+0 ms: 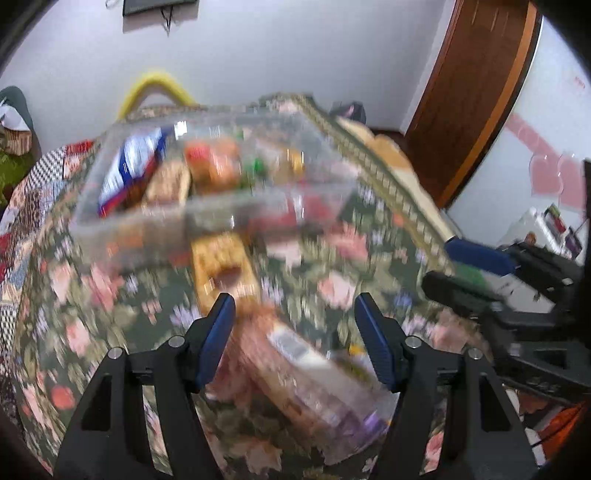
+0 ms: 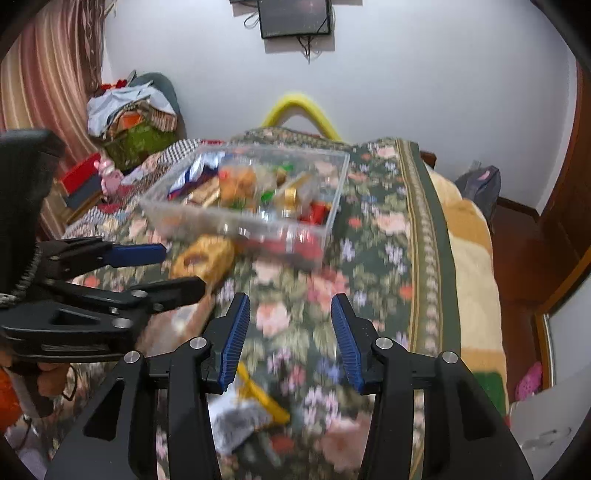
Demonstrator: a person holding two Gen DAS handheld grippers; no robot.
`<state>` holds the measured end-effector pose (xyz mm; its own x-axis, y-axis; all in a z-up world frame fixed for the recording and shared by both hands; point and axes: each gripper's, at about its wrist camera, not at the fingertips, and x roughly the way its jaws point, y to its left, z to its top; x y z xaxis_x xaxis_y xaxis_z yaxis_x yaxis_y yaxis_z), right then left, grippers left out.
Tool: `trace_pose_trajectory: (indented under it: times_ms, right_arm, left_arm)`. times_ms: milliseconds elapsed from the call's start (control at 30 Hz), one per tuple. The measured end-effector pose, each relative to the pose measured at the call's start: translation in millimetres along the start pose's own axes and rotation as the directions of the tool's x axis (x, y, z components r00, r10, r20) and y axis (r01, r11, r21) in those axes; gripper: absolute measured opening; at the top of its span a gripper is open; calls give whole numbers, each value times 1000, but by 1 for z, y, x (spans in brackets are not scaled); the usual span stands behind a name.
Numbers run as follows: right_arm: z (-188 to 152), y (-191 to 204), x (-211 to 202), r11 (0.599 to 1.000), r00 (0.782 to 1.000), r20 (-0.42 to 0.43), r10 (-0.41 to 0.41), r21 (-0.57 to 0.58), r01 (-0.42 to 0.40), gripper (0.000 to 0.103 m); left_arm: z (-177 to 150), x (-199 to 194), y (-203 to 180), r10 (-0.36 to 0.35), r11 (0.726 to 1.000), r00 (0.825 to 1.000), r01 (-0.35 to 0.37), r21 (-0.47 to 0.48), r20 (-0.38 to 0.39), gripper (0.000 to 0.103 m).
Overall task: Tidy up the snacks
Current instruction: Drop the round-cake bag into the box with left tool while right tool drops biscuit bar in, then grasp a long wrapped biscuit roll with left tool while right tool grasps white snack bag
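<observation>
Floral green bedspread (image 2: 369, 236) covers the bed, white wall behind, a small dark screen (image 2: 294, 16) hung high on it. Both views blurred.

Clear rectangular plastic bin (image 2: 334, 218) sits mid-bed, already part filled with mixed snacks: a blue-and-white packet (image 1: 129, 166), orange and green wrapped pieces, a red pack at the near corner. Too smeared to count what is inside.

Loose on the spread, outside the bin, I count three: one yellow-brown ring-patterned snack packet (image 1: 223, 269) just beside the bin's near wall; one long pale wrapped pack with a purple end (image 1: 306, 373) below my left gripper (image 1: 293, 306); one grey-and-yellow sachet (image 2: 247, 410) under my right gripper (image 2: 290, 306).

Fingers: both pairs stand apart and hold nothing. Left blue pads (image 1: 218, 332) straddle the air above the long pack, not pressing on it. Right pads bare over the cloth.

Step in hand, as I judge it: fetch a loose packet. To do it well, I settle the left gripper first, line the pads across the long pack's narrow sides, go down to the cloth, close gently so the wrapper does not crumple. Keep the two grippers apart; they are near each other.
</observation>
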<state>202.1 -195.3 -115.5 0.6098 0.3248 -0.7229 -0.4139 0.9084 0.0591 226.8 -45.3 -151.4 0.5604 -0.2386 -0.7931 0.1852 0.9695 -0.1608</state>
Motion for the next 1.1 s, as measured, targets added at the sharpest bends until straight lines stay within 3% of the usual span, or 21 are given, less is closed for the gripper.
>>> trace_pose_trajectory:
  times_ms: [200, 333, 433, 567, 733, 867, 967, 1100]
  right_arm:
    - [-28, 8, 2, 998, 997, -55, 54, 22, -53, 51]
    - [-45, 16, 3, 997, 996, -60, 63, 41, -61, 62]
    - [-54, 22, 8, 996, 994, -77, 72, 62, -67, 63]
    - [-63, 23, 21, 995, 993, -103, 52, 85, -43, 66]
    - [-70, 10, 23, 983, 989, -115, 94, 170, -74, 66]
    - [-74, 7, 27, 972, 984, -124, 124, 214, -96, 66]
    - [-76, 9, 32, 960, 979, -126, 159, 253, -123, 58]
    - [-75, 16, 33, 959, 976, -125, 177, 245, -143, 41]
  left_arm:
    - [-25, 8, 10, 38, 999, 999, -38, -9, -30, 67]
    - [-44, 4, 29, 62, 997, 997, -64, -34, -47, 67]
    - [-60, 5, 38, 77, 996, 995, -79, -35, -69, 67]
    - [-75, 2, 39, 124, 992, 991, -124, 3, -39, 67]
    - [-78, 5, 31, 153, 988, 988, -153, 23, 3, 66]
    - [-76, 8, 30, 155, 988, 988, -155, 0, 27, 56]
    - [-78, 5, 29, 149, 989, 988, -149, -5, 39, 45]
    - [-81, -2, 32, 122, 992, 992, -122, -19, 43, 45]
